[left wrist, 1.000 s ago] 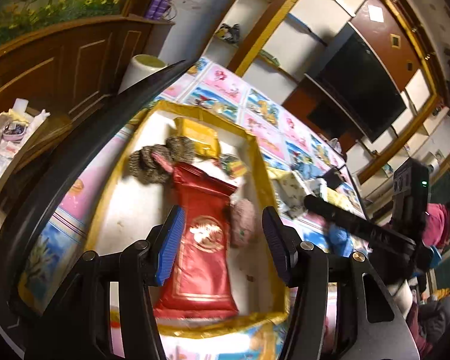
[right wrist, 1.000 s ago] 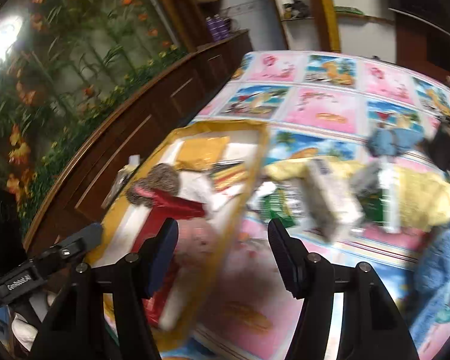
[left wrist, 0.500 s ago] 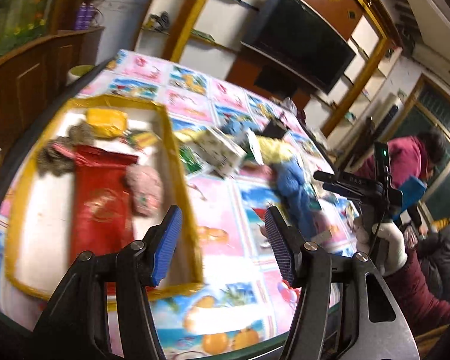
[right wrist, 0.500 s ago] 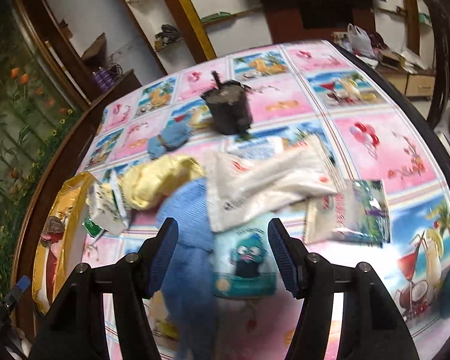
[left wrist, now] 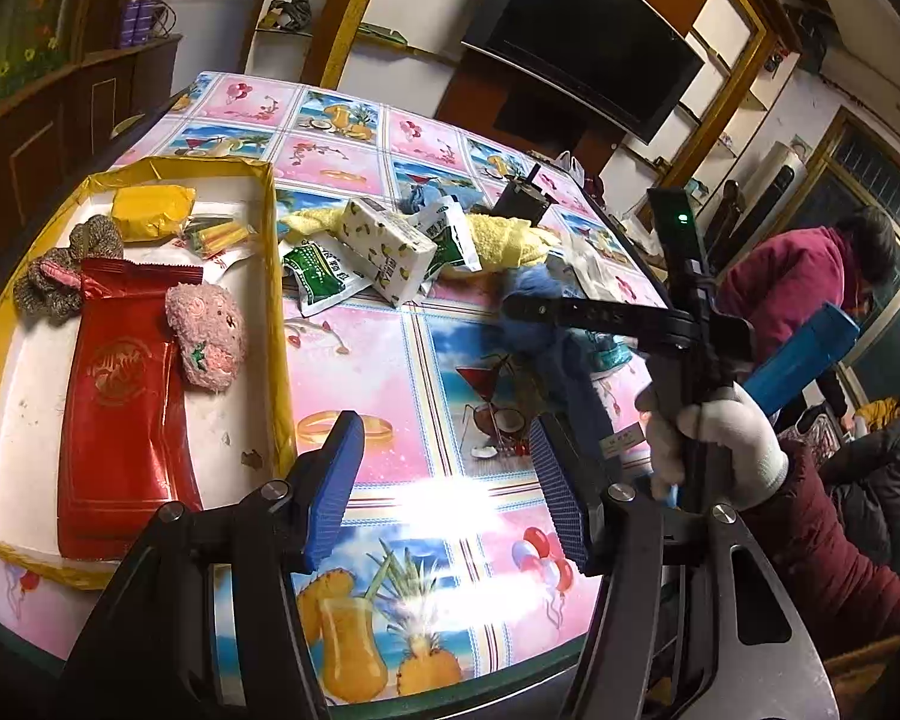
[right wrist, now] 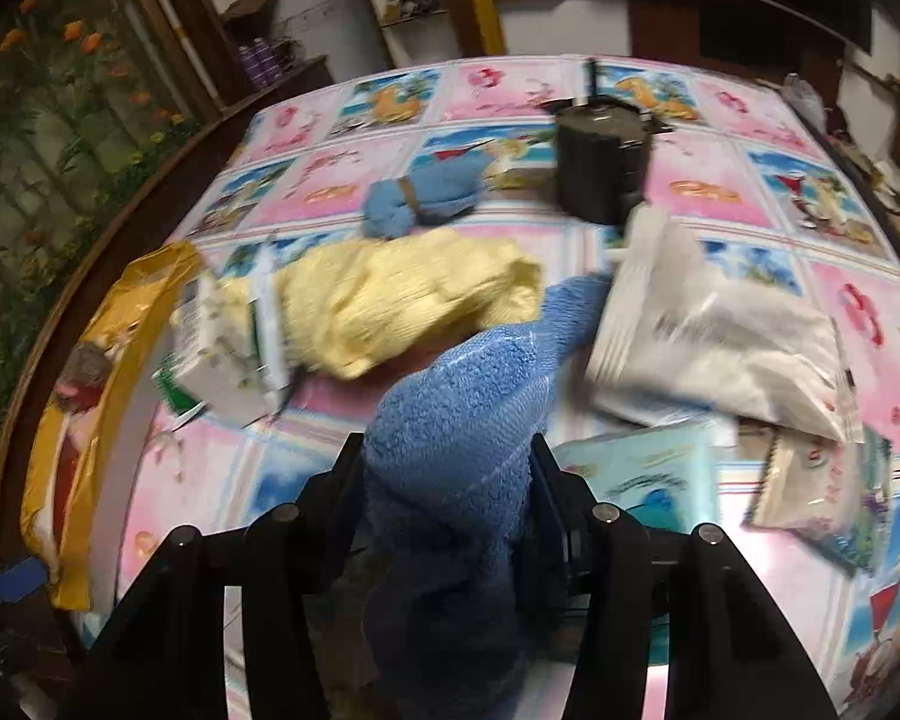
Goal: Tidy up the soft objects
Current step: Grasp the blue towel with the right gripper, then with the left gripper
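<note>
My right gripper (right wrist: 447, 468) is shut on a blue towel (right wrist: 456, 420) that bulges up between its fingers; the towel also shows in the left wrist view (left wrist: 546, 324). A yellow towel (right wrist: 390, 300) and a small blue cloth bundle (right wrist: 426, 195) lie beyond it. My left gripper (left wrist: 447, 480) is open and empty above the table's near edge. To its left a yellow-rimmed tray (left wrist: 273, 324) holds a pink plush (left wrist: 207, 336), a red pouch (left wrist: 120, 408), a grey knitted piece (left wrist: 60, 282) and a yellow pack (left wrist: 150, 213).
A tissue pack (left wrist: 390, 243) and green sachets (left wrist: 324, 276) lie beside the tray. White and teal packets (right wrist: 714, 336) lie right of the towel. A black container (right wrist: 600, 162) stands further back. A seated person (left wrist: 810, 288) is at the right.
My right gripper has moved onto the blue towel and closed on it. My left gripper has swung right, away from the tray, and stays open.
</note>
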### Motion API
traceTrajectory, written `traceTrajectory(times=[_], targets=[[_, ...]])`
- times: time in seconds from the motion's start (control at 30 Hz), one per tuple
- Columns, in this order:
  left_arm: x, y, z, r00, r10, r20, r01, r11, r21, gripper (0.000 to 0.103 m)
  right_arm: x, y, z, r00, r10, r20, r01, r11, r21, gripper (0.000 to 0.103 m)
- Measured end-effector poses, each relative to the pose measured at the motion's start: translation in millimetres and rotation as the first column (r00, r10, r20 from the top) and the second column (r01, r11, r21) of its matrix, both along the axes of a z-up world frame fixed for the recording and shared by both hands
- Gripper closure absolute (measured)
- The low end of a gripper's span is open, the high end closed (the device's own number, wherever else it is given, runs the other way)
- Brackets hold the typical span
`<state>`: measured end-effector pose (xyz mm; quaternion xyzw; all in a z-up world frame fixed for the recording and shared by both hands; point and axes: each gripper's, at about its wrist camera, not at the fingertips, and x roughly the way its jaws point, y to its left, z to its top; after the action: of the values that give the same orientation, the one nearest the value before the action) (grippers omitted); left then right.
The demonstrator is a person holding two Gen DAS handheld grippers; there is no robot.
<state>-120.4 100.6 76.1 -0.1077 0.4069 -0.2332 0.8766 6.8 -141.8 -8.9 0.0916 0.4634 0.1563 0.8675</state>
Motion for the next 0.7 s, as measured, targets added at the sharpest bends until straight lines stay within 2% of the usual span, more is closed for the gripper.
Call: traceTrajectory(times=[0.03,0.1,0.17,0.23,0.3,0.37,0.43,0.57,0.7], targets=[[0,-1,0,1.000,-0.001,-0.002,0.001,1.000,0.005,0.045,-6,4,0,0.997,0.076,-0.010,-0.075,0.995,0.071,0.052],[1,-2,-2,1.000,-0.001,-0.009,0.002,1.000,0.013,0.045,-22,10,2,0.975,0.222,-0.028,-0.212,0.957,0.200,0.052],[3,-6,-3,1.000,-0.009,-0.013,0.009,1.000,0.016,0.045,-40,3,14,0.966,0.257,0.012,-0.252,0.938,0.239,0.052],[5,-13,-5,1.000,-0.022,-0.021,0.023,0.999,0.027,0.045,-51,-18,25,0.977,0.206,0.049,-0.212,0.947,0.242,0.049],[8,-21,-8,0.999,-0.035,-0.030,0.036,0.999,0.039,0.045,-58,-47,33,0.992,0.103,0.078,-0.118,0.966,0.230,0.043],[12,-29,-13,0.998,-0.038,-0.047,0.041,0.998,0.053,0.045,-63,-73,33,0.996,-0.016,0.092,0.000,0.984,0.176,0.041],[20,-37,-19,0.996,-0.034,-0.081,0.038,0.998,0.050,0.045,-63,-93,27,0.993,-0.097,0.069,0.087,0.987,0.133,0.040],[37,-55,-28,0.994,-0.020,-0.111,0.028,0.997,0.071,0.045,-52,-101,10,0.989,-0.151,0.007,0.149,0.983,0.106,0.040],[59,-68,-33,0.994,0.039,-0.104,-0.023,0.989,0.144,0.045,-39,-82,0,0.990,-0.141,0.014,0.140,0.990,0.027,0.040]])
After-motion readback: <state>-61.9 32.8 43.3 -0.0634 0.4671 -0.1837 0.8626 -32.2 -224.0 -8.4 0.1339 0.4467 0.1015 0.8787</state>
